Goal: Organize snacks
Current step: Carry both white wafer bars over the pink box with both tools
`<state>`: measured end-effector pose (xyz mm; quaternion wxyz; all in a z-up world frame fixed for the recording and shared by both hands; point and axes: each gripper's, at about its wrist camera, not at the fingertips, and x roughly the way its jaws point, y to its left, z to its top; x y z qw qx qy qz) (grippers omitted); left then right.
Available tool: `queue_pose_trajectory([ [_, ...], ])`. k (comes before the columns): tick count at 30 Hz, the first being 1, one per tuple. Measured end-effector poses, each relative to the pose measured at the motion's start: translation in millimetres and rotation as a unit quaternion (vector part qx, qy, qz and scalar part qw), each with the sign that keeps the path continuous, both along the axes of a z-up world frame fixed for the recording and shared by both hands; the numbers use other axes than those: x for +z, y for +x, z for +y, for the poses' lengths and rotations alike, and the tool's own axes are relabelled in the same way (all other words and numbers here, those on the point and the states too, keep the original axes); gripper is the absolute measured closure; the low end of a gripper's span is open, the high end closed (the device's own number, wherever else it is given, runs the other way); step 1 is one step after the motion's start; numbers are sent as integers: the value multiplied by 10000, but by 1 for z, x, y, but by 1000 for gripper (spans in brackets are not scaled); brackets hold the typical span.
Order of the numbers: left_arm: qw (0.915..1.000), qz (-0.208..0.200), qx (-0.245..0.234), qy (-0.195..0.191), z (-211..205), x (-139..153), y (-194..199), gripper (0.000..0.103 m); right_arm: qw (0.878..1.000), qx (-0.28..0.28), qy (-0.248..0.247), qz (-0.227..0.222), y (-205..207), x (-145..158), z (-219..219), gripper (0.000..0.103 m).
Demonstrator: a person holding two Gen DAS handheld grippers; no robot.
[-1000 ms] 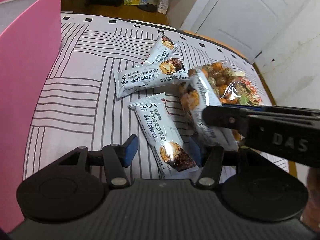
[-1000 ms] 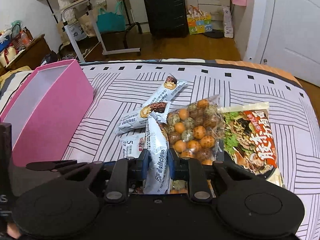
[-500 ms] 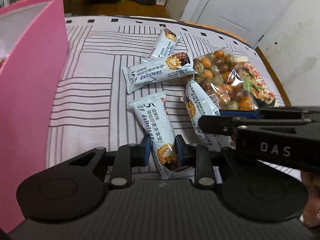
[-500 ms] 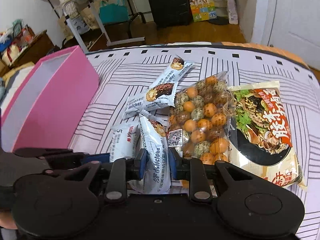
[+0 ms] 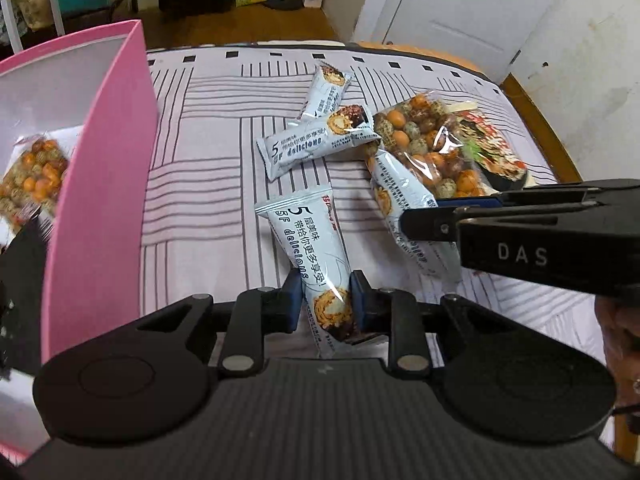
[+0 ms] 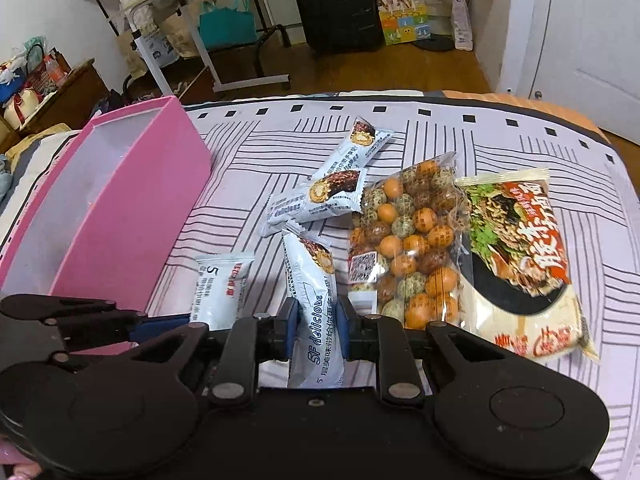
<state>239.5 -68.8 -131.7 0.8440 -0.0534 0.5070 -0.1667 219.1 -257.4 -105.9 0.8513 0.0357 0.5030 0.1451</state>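
Observation:
In the left wrist view my left gripper [image 5: 326,301] is shut on the lower end of a white snack bar packet [image 5: 312,236], which is raised a little off the striped cloth. My right gripper [image 6: 316,320] is shut on a second white packet [image 6: 310,276], which stands tilted up. Each gripper also shows from the side in the other's view, the right gripper [image 5: 420,220] and the left gripper [image 6: 176,322]. Two more white packets [image 6: 316,200] [image 6: 362,142] lie crossed further back. A pink box [image 5: 104,200] stands at the left with a bag of coated nuts [image 5: 32,176] inside.
A clear bag of coated nuts [image 6: 412,240] and an orange-printed snack bag [image 6: 520,256] lie right of the packets. The striped cloth [image 6: 248,152] covers the table. A wooden table edge [image 5: 532,120] runs at the right. A black suitcase [image 6: 336,4] and a white door [image 6: 592,40] stand beyond.
My left gripper's jaws closed on the white packet and lifted it, and the inside of the pink box came into view. My right gripper kept hold of its packet and stayed about where it was.

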Motion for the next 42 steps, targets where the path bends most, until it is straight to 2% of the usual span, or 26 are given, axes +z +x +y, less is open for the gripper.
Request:
queue_pose_trajectory([
  [6, 9998, 131, -151, -87, 11, 21, -23, 79, 9999, -18, -123, 6, -26, 17, 3, 79],
  [13, 9984, 298, -307, -371, 28, 39, -59, 79, 9998, 20, 8, 203, -59, 30, 6, 79],
  [21, 9974, 231, -399, -550, 62, 62, -96, 79, 9985, 497, 89, 232, -99, 61, 27, 79],
  [28, 9974, 113, -269, -665, 103, 86, -120, 79, 9949, 920, 354, 211, -119, 88, 52, 79],
  [33, 9973, -233, -92, -694, 130, 109, -131, 79, 9915, 1172, 552, 108, -123, 104, 70, 79],
  [38, 9960, -508, 159, -711, 156, 122, -129, 79, 9879, 1429, 571, -170, -117, 116, 94, 79],
  [42, 9946, -586, 467, -715, 178, 122, -117, 79, 9835, 1640, 669, -368, -100, 116, 113, 79],
])
